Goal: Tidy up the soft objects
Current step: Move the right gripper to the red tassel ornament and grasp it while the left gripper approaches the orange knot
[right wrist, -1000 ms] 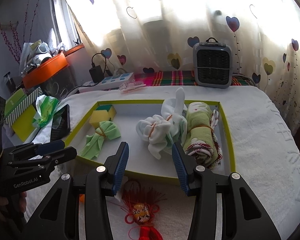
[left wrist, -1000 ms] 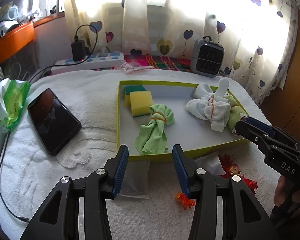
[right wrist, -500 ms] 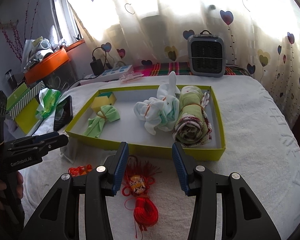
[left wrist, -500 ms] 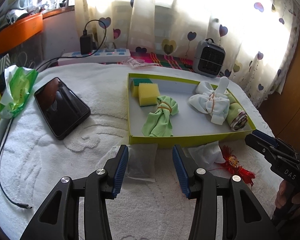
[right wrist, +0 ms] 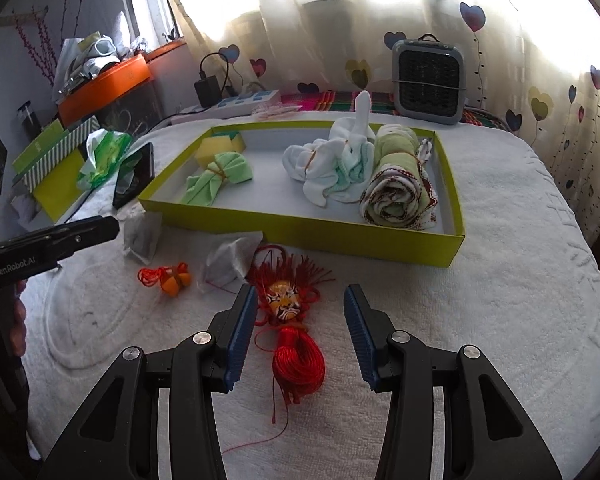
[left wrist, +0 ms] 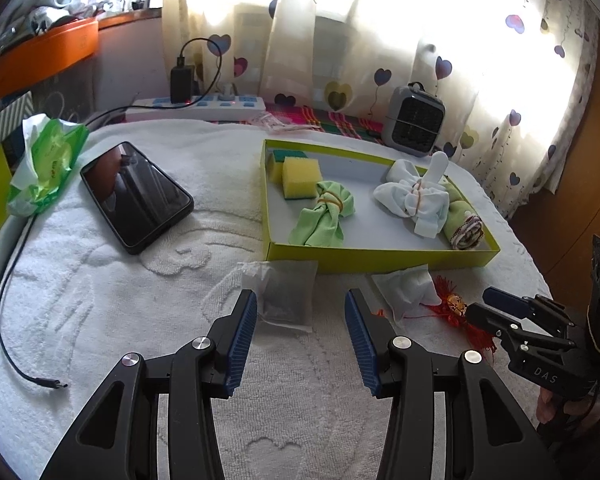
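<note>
**Soft things in and beside the tray**

In your yellow-green tray [right wrist: 380,236] lie two sponges [left wrist: 300,176], a tied green cloth [left wrist: 324,216], a white bundle [right wrist: 332,168] and a rolled towel [right wrist: 396,184]. Before it, on the white towel, you see two sachets [left wrist: 284,296] [right wrist: 228,260], a red mask tassel [right wrist: 288,320] and an orange charm [right wrist: 172,280].

Left gripper [left wrist: 300,336] and right gripper [right wrist: 300,332]: black plastic linkage arms are joined by round silver screws, and each finger is faced with a ribbed blue pad [left wrist: 242,344]. White lettering "DAS" is printed on the right gripper's side and "GenRobot.AI" on the left's. Part of a hand [right wrist: 14,320] is seen on a black grip.
</note>
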The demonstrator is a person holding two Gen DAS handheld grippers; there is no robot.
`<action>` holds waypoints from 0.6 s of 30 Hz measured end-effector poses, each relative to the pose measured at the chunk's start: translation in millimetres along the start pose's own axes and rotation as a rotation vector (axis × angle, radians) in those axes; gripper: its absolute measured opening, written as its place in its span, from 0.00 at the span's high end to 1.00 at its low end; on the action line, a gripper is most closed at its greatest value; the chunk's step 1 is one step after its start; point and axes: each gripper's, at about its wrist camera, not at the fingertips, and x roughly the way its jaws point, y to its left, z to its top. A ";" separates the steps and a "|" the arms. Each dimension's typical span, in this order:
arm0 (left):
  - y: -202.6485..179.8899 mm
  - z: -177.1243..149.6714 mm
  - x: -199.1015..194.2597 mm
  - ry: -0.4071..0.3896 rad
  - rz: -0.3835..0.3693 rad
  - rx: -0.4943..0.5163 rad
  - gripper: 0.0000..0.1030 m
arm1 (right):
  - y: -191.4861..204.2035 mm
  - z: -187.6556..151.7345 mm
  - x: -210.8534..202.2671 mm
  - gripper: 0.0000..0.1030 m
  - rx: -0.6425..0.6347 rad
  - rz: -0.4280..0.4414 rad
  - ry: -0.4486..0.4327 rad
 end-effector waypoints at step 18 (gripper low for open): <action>-14.5 -18.3 13.3 0.073 -0.092 0.027 0.57 | 5.3 -7.4 12.6 0.55 -0.043 -0.024 0.055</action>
